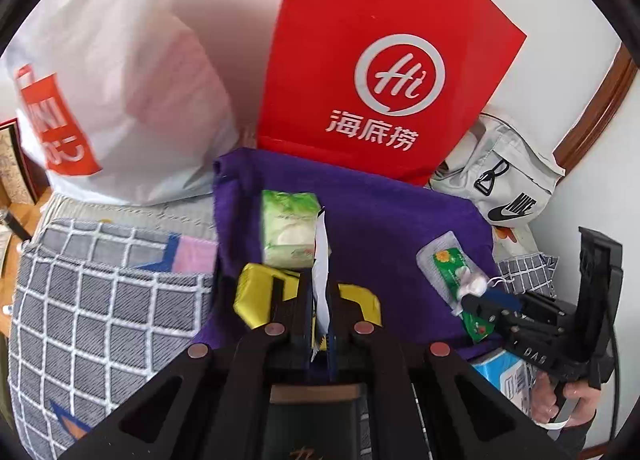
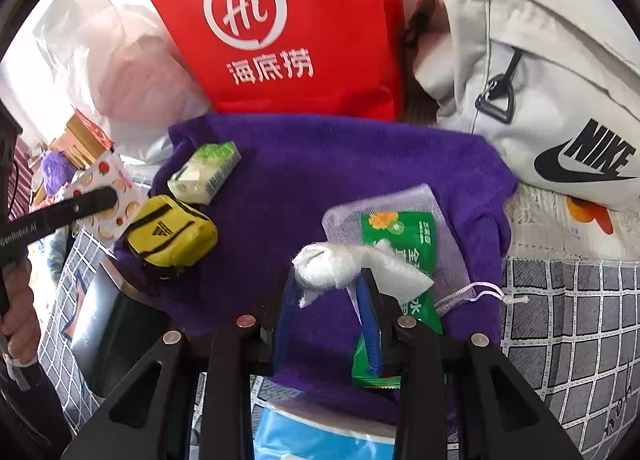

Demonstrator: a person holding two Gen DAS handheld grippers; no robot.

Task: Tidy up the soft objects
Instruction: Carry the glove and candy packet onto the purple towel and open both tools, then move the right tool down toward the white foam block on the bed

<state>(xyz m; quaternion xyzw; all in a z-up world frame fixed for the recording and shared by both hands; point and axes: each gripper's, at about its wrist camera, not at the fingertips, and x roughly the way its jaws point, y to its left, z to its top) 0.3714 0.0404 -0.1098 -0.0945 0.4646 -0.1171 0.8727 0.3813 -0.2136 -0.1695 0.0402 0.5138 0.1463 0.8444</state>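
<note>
A white paper slip (image 1: 322,272) is pinched between the closed fingers of the left gripper (image 1: 320,324), above the yellow pouch (image 2: 172,236) that lies at the left edge of the purple towel (image 2: 320,163). The slip is thin and limp, so it can be torn or can slide out if it is pulled quickly. The pouch sits just under the fingers, and it may be pushed off the towel edge if the gripper is lowered without care.

The right gripper (image 2: 328,292) is closed on a white cloth wad (image 2: 326,266), near the right edge of the towel. The wad touches the mesh drawstring bag (image 2: 452,272), in which a green packet (image 2: 400,244) is kept. Only a small part of the wad seems to be held, so it may be dropped, or the mesh bag and its cord may be dragged along with it.

On the towel are counted: one yellow pouch, one green tissue pack (image 2: 204,173) near the far left corner, one mesh bag with one green packet, one cloth wad and one paper slip. Behind the far edge one red paper bag (image 2: 288,31), one white plastic bag (image 1: 120,99) and one grey Nike bag (image 2: 540,99) are seen. It cannot be told what the blue object under the near edge is.
</note>
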